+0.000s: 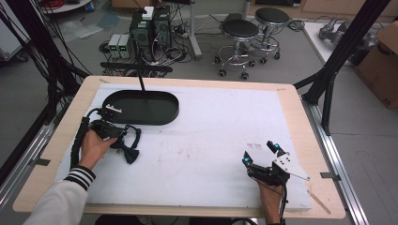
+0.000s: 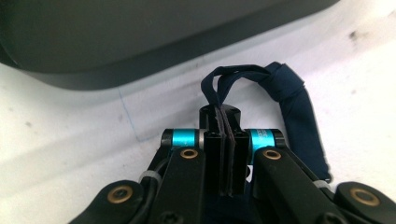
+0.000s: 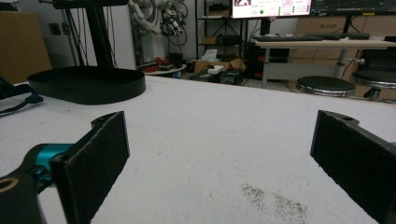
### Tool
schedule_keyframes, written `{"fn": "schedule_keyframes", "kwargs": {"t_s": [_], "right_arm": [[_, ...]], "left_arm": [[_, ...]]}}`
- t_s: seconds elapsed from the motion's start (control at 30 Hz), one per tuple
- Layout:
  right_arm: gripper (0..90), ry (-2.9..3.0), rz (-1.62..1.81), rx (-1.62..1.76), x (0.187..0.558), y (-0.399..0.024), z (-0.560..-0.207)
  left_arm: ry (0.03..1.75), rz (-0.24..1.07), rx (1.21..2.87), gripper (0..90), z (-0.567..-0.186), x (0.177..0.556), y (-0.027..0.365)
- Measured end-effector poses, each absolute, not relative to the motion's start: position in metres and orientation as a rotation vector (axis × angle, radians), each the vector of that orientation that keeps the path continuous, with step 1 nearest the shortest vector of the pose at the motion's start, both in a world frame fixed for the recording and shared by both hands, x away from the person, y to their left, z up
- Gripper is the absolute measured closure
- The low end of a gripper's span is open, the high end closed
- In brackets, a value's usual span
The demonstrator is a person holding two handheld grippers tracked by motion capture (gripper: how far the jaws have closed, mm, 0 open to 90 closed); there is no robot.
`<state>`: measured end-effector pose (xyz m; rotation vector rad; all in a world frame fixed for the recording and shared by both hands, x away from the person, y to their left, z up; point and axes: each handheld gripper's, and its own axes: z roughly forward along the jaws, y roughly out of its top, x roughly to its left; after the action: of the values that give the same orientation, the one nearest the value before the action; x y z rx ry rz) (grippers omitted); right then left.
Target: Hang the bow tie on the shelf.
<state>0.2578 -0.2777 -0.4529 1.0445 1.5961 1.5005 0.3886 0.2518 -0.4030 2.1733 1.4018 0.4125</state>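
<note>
1. From the high view, I saw my left gripper [image 1: 123, 138] at the white mat's [image 1: 202, 140] left side, clamped on a dark navy bow tie [image 1: 129, 151] lying just in front of the black oval tray [image 1: 141, 107]. My right gripper [image 1: 261, 153] sat near the mat's front right, jaws spread and touching nothing. Two black stools [image 1: 240, 29] stood on the grey floor beyond the wooden table [image 1: 291, 101].

2. In the left gripper view, my jaws were pressed together on a thin fabric strap of the bow tie [image 2: 289, 100], which looped upward; the matte tray [image 2: 140, 42] loomed behind.

3. In the right gripper view, my foam-faced jaws stood wide apart over the speckled mat [image 3: 219, 140]; the tray [image 3: 88, 84] lay far left, a desk [image 3: 322, 44] beyond.
</note>
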Motion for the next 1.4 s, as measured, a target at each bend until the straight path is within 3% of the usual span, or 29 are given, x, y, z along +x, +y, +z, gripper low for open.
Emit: {"fn": "schedule_keyframes", "kwargs": {"t_s": [0.3,0.73,1.0,1.4], "right_arm": [[3.5,1.595,1.501,1.044,0.258,-0.278,-0.453],[3.5,1.593,1.501,1.045,0.257,-0.278,-0.453],[3.5,1.589,1.5,1.039,0.257,-0.277,-0.453],[3.5,1.589,1.5,1.038,0.257,-0.277,-0.453]], "left_arm": [[1.18,0.535,2.081,88.1,-0.388,0.375,0.253],[0.947,0.561,1.803,88.4,-0.37,0.365,0.258],[0.881,0.644,1.689,88.6,-0.363,0.361,0.263],[0.888,0.667,1.668,88.7,-0.362,0.365,0.267]]}}
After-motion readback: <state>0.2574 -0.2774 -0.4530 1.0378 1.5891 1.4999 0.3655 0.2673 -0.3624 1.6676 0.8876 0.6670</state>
